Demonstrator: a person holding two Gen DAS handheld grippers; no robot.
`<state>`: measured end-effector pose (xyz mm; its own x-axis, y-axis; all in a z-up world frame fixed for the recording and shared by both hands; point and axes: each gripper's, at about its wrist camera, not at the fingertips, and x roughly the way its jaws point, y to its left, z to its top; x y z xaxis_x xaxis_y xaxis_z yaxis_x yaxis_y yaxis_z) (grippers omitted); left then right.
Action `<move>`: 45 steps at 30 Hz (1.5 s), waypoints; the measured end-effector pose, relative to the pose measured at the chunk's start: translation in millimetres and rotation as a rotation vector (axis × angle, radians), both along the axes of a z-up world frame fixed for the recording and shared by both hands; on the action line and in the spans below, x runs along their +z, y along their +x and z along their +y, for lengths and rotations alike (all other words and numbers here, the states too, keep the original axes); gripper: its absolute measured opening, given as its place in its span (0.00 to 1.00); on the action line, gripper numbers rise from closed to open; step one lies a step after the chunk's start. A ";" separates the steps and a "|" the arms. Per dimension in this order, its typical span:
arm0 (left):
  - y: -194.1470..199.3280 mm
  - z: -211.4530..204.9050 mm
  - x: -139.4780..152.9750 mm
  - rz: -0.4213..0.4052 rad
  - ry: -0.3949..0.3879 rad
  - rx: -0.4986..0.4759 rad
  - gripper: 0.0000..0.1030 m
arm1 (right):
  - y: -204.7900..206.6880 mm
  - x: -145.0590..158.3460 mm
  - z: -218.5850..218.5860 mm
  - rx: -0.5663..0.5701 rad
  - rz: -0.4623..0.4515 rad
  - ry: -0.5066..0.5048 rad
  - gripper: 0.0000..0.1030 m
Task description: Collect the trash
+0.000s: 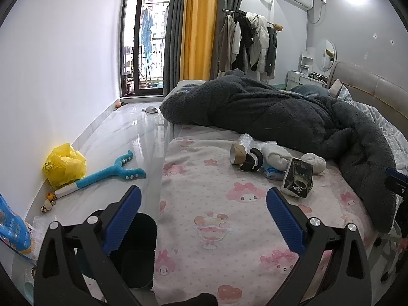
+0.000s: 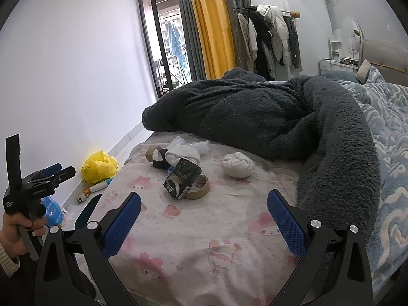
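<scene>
Both your left gripper (image 1: 204, 204) and right gripper (image 2: 204, 204) hang wide open and empty over the pink printed sheet (image 2: 204, 267). The trash sits ahead: a crumpled dark snack packet (image 2: 182, 179) resting on a cardboard tape ring (image 2: 201, 191), with rolled white socks (image 2: 237, 165) nearby. Grab carelessly and you may pinch the sheet or bin a sock. The black bin (image 1: 139, 250) stands low beside the bed; a loose drop could miss it.

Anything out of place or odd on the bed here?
Yes: trash litters the pink sheet: a crumpled dark carton lying on a cardboard tape ring, a wadded white tissue, and bubble wrap.
</scene>
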<state>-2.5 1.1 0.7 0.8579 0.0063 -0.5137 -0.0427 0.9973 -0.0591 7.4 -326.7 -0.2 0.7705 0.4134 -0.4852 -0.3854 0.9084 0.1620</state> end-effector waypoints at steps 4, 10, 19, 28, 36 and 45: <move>0.1 -1.1 0.1 0.003 -0.001 0.001 0.97 | 0.3 -0.1 0.0 -0.003 0.002 -0.003 0.97; -1.4 -2.3 0.5 0.003 0.002 0.004 0.97 | 0.4 -0.2 0.8 0.004 0.004 -0.012 0.97; -1.5 -2.5 0.7 0.005 0.001 0.006 0.97 | 0.2 -0.3 1.6 0.005 0.005 -0.014 0.97; -2.1 -4.1 1.4 0.003 0.006 0.004 0.97 | 0.3 -1.3 0.8 0.003 0.006 -0.012 0.97; -1.7 -10.1 3.3 -0.009 0.037 0.002 0.97 | 3.3 4.0 3.5 0.014 0.008 -0.010 0.97; 5.0 -28.3 1.0 0.002 0.093 -0.081 0.97 | 11.0 4.9 10.6 0.017 0.030 -0.040 0.97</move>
